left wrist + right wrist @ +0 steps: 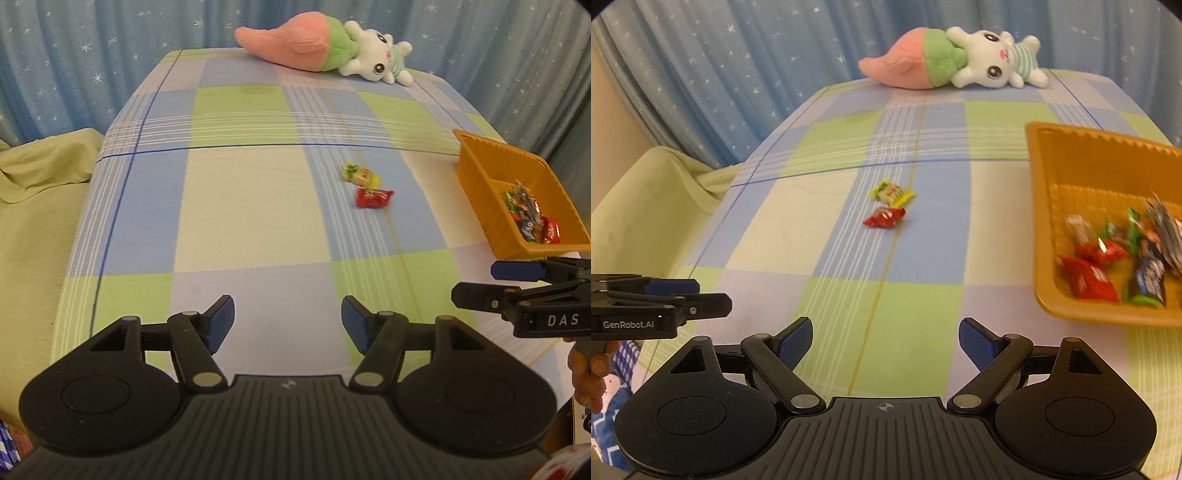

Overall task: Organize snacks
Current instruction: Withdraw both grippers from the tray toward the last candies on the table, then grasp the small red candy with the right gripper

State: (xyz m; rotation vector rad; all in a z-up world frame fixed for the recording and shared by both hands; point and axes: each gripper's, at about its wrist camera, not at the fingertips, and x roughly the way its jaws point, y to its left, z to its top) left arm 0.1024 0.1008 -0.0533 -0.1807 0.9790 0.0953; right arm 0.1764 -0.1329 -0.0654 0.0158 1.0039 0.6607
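Both grippers empty above the checked cloth, two sweets loose at the middle

Nearest the lens, left gripper: black, blue pads, jaws apart, nothing between them, only checked cloth beneath. Same for the right gripper in its own view: jaws apart, wider than the left pair, empty, blue pads above bare cloth.

Far left in the left wrist view: pale green fabric, rumpled, lying beside the cloth's edge. Behind everything, blue curtain dotted with white stars.

Toward the middle of the cloth, well ahead of both grippers: yellow-green sweet and red sweet, just beside each other, the red one closer to the camera. Whether touching, cannot tell. Seen again from the right wrist: yellow-green sweet, red sweet, lying left of the tray.

At the far end of the cloth: pink and green plush on its side, white plush animal against its right end.

Further right: orange tray, resting on the cloth near the right edge, holding a small heap of wrapped sweets in red, green, blue and silver. Blurred in the right wrist view, yet closer there, with the tray wall just right of the gripper's reach.

Lowest right in the left wrist view: right gripper seen side-on, fingers pointing left, just below the tray's near corner, with part of a hand behind it.
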